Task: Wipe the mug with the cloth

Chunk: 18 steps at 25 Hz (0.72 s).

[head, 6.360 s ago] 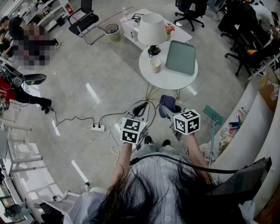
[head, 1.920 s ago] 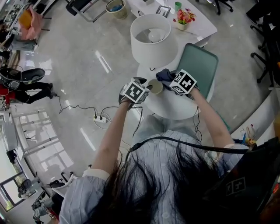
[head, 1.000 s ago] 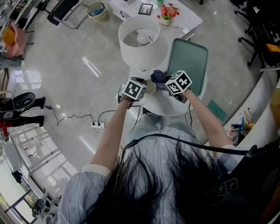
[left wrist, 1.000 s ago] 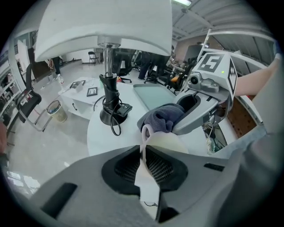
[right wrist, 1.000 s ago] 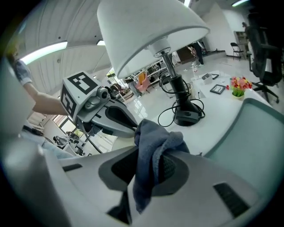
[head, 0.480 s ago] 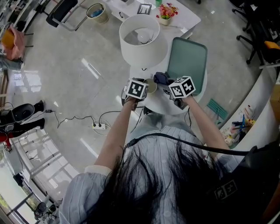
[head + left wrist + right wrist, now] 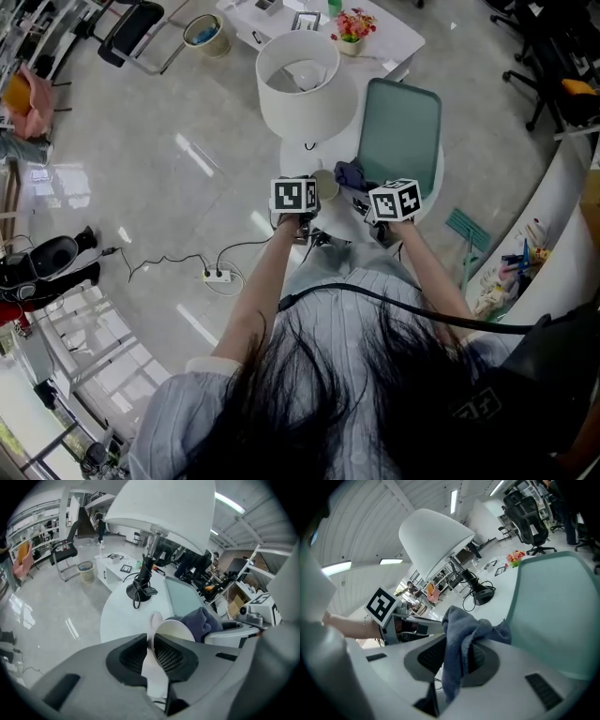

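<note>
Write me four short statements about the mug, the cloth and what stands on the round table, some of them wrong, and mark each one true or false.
1. The left gripper is shut on the cream mug. True.
2. The right gripper has nothing between its jaws. False: they are clamped on a blue cloth.
3. The mug stands on the green tray. False: the tray is bare, and the mug is beside it in the left gripper's hold.
4. A lamp with a white shade stands on the round white table. True.
</note>
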{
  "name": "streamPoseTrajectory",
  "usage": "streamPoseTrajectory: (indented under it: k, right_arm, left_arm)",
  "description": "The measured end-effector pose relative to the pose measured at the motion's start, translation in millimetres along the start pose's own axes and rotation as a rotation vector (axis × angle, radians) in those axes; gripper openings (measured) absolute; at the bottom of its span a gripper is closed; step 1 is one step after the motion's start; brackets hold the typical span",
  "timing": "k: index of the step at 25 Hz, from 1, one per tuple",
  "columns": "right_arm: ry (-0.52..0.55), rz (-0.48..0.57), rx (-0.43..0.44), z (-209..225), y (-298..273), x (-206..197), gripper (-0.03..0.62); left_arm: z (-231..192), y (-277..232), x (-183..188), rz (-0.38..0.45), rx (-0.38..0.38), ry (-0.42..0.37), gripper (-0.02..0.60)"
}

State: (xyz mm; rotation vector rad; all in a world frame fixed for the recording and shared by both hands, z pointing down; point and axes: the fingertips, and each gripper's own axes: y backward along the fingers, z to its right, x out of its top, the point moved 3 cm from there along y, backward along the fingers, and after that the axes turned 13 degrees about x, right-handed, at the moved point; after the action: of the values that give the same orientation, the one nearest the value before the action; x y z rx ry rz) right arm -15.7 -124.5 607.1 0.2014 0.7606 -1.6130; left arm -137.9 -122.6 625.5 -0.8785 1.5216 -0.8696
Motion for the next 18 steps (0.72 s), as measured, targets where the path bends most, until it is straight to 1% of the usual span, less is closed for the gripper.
streamPoseTrajectory:
  k: [3, 9, 15, 18]
  right_arm:
    - [-0.011, 0.023, -0.006, -4, 3, -5, 0.083]
    - [-0.016, 0.047, -0.006, -14, 4, -15, 0.082]
    - [-0.033, 0.071, -0.021, -18, 5, -23, 0.083]
    - [-0.041, 0.072, -0.017, -23, 5, -29, 0.082]
  left_arm:
    - [-1, 1, -5, 0.003, 0.002, 0.092, 0.052]
    - [-3, 6, -19, 0.017, 0.035, 0.252, 0.052]
    - [-3, 9, -31, 0.010, 0.013, 0.467, 0.054]
    - [-5, 12, -36, 0.003, 0.021, 0.557, 0.054]
